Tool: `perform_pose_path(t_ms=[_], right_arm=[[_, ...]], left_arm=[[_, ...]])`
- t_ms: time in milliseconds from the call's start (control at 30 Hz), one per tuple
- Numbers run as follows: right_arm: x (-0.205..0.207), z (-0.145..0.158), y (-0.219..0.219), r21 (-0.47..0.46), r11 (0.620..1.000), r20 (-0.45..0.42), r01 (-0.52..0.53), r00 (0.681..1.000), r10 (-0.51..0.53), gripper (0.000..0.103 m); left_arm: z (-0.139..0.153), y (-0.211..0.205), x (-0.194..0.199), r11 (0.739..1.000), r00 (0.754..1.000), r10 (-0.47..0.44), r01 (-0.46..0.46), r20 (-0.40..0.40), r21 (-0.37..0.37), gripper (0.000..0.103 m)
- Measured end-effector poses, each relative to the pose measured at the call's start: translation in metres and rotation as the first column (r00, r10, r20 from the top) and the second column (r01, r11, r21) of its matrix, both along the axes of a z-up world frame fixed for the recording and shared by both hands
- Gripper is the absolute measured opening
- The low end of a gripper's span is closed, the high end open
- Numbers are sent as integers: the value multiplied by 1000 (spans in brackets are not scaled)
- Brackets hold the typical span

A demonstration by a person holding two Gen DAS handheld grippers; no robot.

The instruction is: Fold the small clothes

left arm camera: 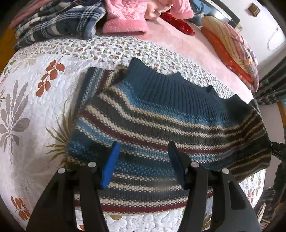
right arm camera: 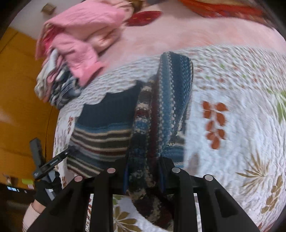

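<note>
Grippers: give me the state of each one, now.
Left gripper: open, fingers spread above the striped sweater, holding nothing.
Right gripper: closed on a bunched part of the striped sweater.

A bedroom in a home. Shown by a bed [left arm camera: 44, 92] under a white quilted cover with leaf prints, a pink sheet [left arm camera: 178, 41] beyond it toward 12 o'clock, folded quilts [left arm camera: 232, 51] stacked at 2 o'clock, and heaped clothes along the far edge: a plaid garment [left arm camera: 59, 23] at 11 o'clock, pink fleece [left arm camera: 125, 19] at 12. Also a wall switch plate [left arm camera: 255, 10] at 1 o'clock and an orange wooden door [right arm camera: 19, 107] at 9 o'clock.
</note>
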State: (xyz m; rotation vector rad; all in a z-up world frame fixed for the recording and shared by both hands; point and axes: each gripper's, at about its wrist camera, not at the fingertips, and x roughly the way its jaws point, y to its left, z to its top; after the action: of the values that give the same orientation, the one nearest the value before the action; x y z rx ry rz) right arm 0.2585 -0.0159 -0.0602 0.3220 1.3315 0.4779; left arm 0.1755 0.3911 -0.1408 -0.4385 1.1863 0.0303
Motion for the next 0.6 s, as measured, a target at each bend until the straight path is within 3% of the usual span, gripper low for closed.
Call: perform_pose_path(t_ms=[267, 600], right_arm=[[-15, 5, 83, -83, 984, 31, -157, 987, 160, 25], [-24, -23, 122, -181, 954, 2, -239, 970, 243, 26]], left_arm=[[4, 14, -3, 999, 999, 32, -32, 8, -27, 56], [5, 14, -2, 997, 999, 34, -33, 14, -67, 56]])
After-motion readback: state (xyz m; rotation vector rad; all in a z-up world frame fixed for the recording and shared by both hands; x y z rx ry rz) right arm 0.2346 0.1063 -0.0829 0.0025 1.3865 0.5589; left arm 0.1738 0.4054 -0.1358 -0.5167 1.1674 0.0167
